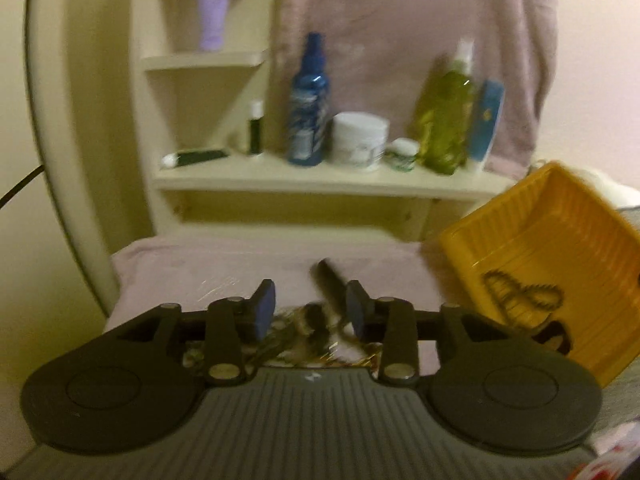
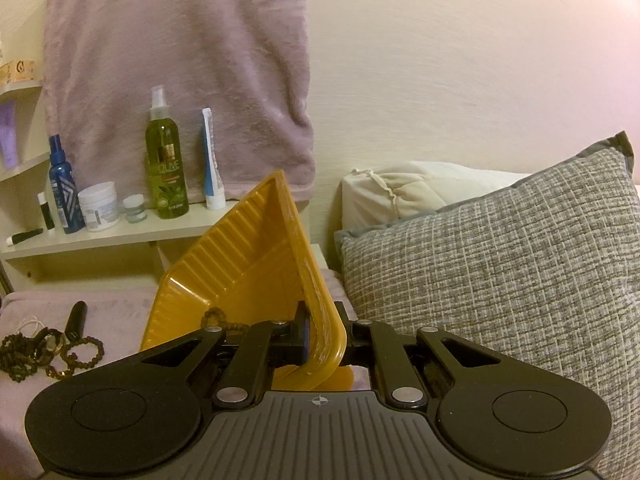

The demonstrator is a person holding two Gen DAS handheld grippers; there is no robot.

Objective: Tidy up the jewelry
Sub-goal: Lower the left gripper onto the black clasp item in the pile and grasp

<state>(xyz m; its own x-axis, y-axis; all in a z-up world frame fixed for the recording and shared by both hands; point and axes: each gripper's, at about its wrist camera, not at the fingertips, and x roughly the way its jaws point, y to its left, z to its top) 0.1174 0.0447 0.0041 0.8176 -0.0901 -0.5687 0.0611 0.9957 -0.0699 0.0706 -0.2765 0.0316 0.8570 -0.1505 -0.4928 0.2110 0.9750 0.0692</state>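
Note:
My right gripper (image 2: 320, 340) is shut on the rim of a ribbed yellow tray (image 2: 248, 264), which it holds tilted above the pink towel (image 2: 120, 320). A dark beaded chain (image 1: 520, 292) lies inside the tray (image 1: 560, 232). My left gripper (image 1: 310, 312) stands open over a blurred pile of beaded bracelets and rings (image 1: 308, 328), with nothing pressed between its blue pads (image 1: 264, 308). The right wrist view shows the same pile (image 2: 40, 348) on the towel left of the tray, beside a small black tube (image 2: 76, 318).
A cream shelf (image 1: 320, 180) behind the towel carries a blue spray bottle (image 1: 308, 100), a white jar (image 1: 360, 140), a green olive bottle (image 2: 166, 160) and tubes. A pink towel hangs on the wall (image 2: 180, 60). A grey woven pillow (image 2: 500, 260) lies at the right.

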